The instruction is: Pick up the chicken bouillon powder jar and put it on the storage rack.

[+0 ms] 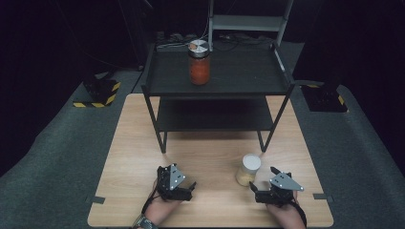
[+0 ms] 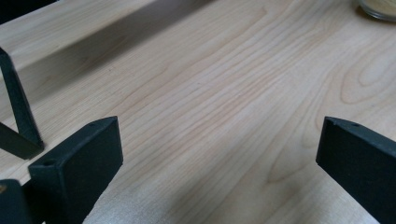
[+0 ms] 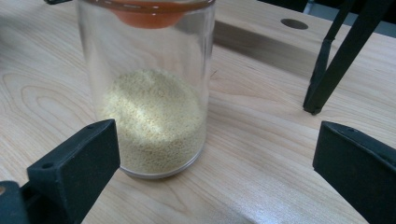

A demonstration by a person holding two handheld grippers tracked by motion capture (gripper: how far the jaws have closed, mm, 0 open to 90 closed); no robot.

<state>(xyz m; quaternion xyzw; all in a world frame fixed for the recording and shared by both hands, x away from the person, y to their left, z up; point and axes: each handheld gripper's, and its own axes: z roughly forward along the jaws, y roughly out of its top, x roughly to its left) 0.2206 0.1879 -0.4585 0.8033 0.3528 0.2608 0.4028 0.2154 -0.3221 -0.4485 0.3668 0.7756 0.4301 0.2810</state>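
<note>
A clear jar (image 1: 248, 170) of pale yellow grain with a cream lid stands on the wooden table (image 1: 129, 157) near its front right. In the right gripper view the same jar (image 3: 152, 93) stands just ahead of the jaws, nearer the left one. My right gripper (image 1: 264, 181) (image 3: 215, 154) is open, a little right of and behind the jar, not touching it. My left gripper (image 1: 184, 185) (image 2: 219, 149) is open over bare wood at the front centre-left. A second jar (image 1: 199, 62) with orange-red contents and a metal lid stands on the black shelf's top board.
A black two-level metal shelf (image 1: 239, 76) occupies the back half of the table; its legs (image 1: 161, 138) (image 3: 327, 70) reach the wood ahead of both grippers. A round hole (image 3: 294, 23) is in the tabletop. Grey carpet surrounds the table.
</note>
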